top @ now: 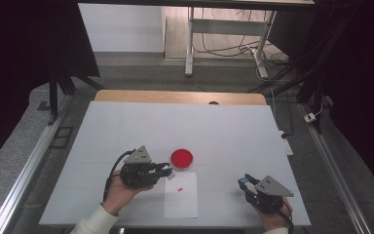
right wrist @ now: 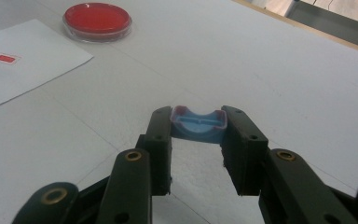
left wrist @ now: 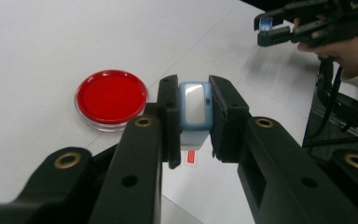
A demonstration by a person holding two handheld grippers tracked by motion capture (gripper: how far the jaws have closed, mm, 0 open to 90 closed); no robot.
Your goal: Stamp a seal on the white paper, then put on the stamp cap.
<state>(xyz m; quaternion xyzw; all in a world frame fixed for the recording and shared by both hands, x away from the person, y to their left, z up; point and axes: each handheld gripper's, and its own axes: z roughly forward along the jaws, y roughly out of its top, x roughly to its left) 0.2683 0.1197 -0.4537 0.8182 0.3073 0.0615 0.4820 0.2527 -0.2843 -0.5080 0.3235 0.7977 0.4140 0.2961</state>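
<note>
Nearest the person, the right gripper (top: 244,181) rests low over the table (top: 126,126) at its near right. Its jaws are pinched on a small blue cap (right wrist: 199,122), an open-sided plastic shell held by its two side walls.

To the left, the left gripper (top: 169,169) is held above the table, its jaws clamped on a small blue device with a pale window (left wrist: 195,106). The grip sits on the device's two long sides.

Below and just ahead of the left gripper lies a white paper sheet (top: 180,197) carrying a small red mark (top: 180,189). Just beyond the sheet's far corner stands a round dish with red contents (top: 181,158). The table's far wooden edge (top: 180,96) lies well beyond.

Judged step: the blue device and its cap are separated and held well apart.

Risks from this state:
- The cap is thin-walled. Excess clamping force could deform it or eject it sideways from the jaws.
- The device is held near the jaw tips. A sudden wrist turn could let it slip and drop onto the sheet or into the dish.
- The left gripper works close to the dish. A low sweep could strike its rim and displace it.
- If the two parts are rejoined, any tilt between them could jam the cap.
</note>
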